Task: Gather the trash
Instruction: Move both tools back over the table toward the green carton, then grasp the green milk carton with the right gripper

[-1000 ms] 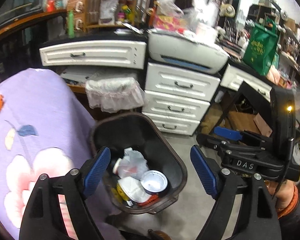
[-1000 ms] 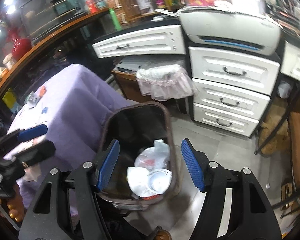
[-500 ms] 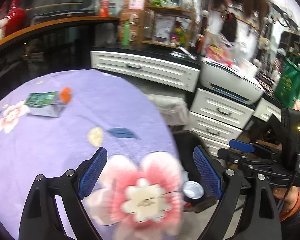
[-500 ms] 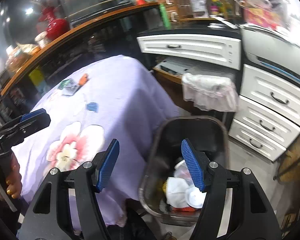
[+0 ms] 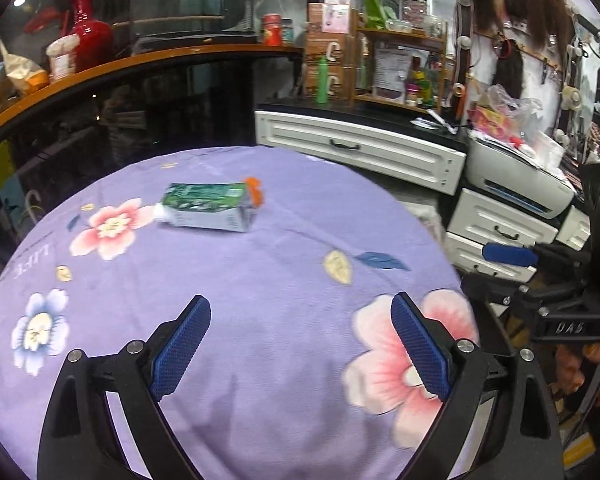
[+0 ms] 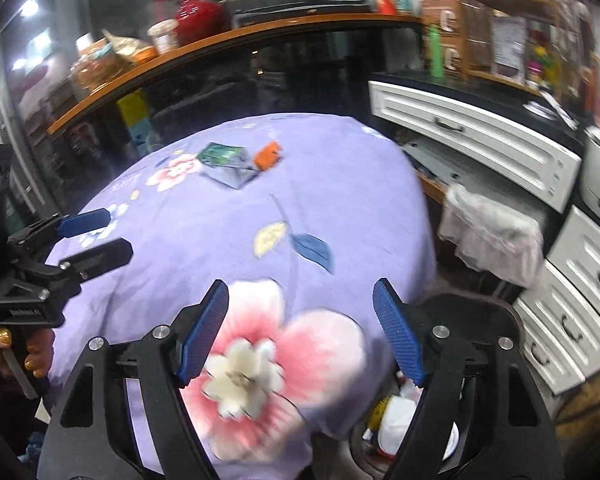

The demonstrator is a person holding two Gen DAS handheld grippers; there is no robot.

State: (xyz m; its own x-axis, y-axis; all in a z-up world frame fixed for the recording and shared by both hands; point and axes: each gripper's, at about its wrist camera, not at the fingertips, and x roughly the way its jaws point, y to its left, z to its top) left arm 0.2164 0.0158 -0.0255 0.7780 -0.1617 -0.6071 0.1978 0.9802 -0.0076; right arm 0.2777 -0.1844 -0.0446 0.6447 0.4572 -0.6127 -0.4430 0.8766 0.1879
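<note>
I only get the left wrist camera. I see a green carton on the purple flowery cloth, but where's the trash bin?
Observer: The right wrist view shows the dark bin on the floor, just past the tablecloth's near right edge.
Child: Is anything in it?
Observer: Yes, white crumpled trash with something yellow beside it.
Child: Is the other gripper carrying something?
Observer: No. The right gripper has nothing between its jaws, which are opening over the cloth.
Child: What does mine look like from there?
Observer: A hand holds its handle. The left gripper is empty too, with its jaws opening.
</note>
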